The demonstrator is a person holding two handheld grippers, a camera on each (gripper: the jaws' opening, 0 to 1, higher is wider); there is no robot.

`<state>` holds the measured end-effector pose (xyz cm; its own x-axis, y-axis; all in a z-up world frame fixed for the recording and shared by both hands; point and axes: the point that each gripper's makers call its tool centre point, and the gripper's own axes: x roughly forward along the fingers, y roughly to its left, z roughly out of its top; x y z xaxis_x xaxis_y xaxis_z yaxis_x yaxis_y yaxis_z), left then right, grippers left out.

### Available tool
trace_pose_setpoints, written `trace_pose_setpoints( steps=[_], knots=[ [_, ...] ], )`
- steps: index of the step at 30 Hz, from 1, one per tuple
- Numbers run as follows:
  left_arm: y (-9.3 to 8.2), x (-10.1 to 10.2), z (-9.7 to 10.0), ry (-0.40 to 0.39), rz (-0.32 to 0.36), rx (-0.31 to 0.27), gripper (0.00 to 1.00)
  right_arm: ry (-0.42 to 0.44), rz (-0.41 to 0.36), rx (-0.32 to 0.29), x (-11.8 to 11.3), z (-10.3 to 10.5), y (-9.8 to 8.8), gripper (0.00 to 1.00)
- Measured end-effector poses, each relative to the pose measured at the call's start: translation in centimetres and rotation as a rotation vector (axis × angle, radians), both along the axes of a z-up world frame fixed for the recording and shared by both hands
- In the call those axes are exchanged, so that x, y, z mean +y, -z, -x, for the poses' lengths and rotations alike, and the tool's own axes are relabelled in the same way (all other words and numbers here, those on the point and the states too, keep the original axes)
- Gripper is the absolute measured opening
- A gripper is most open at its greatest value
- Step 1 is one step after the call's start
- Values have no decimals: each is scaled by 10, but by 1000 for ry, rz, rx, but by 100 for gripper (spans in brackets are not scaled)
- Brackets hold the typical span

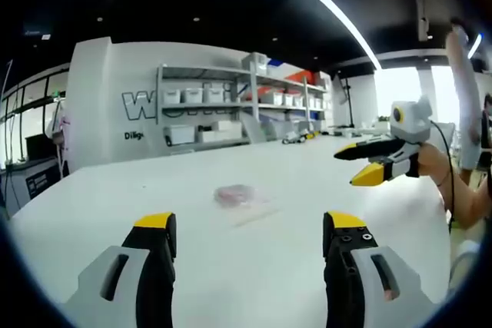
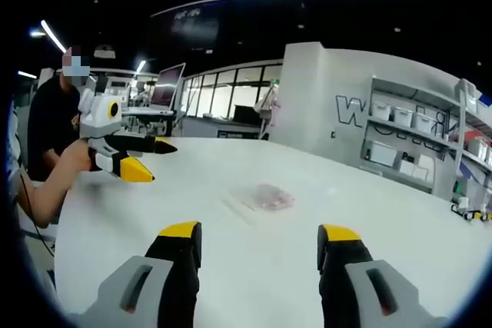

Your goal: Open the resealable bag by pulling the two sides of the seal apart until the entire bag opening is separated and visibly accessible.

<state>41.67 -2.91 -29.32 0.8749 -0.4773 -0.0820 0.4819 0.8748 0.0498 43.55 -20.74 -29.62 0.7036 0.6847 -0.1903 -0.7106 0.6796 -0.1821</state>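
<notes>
On the white table (image 1: 92, 213), mid-surface, lies the bag (image 1: 240, 199), flat and untouched, well ahead of both grippers. Left gripper (image 1: 250, 237) first: its jaws stand spread wide, nothing between them, the bag framed in the gap but far off. In the right gripper view, that same left gripper (image 2: 146, 157) comes in from the left with its tips apart, held by a hand (image 2: 73, 160). Right gripper (image 2: 260, 245) now: jaws wide apart too, empty, the bag (image 2: 261, 197) lying just beyond them on the table (image 2: 400, 220).

The bag looks thin, clear and limp, so I'd judge it light, floppy and slippery on this smooth top. Something pinkish sits inside; what it is, too blurred to tell. The seal edge can't be made out from here. Best hold, I'd say: one gripper pinching each lip just beside the seal.
</notes>
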Motion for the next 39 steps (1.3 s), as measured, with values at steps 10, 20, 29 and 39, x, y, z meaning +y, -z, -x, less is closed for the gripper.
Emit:
trace_pose_setpoints(
  steps=[10,20,29,39],
  knots=[
    [-3,-2,-1,3,4,-7,78,-5,8,1,3,-3,-1,57],
    [3,0,-5,-5,-11,8,78,-13,38,-8,7,-8,-3,57],
    [4,0,-4,-5,-14,9,77,-15,59,-10,10,-13,-3,57],
    [3,1,-3,-3,-13,6,76,-13,66,-10,12,-15,-3,55]
  ],
)
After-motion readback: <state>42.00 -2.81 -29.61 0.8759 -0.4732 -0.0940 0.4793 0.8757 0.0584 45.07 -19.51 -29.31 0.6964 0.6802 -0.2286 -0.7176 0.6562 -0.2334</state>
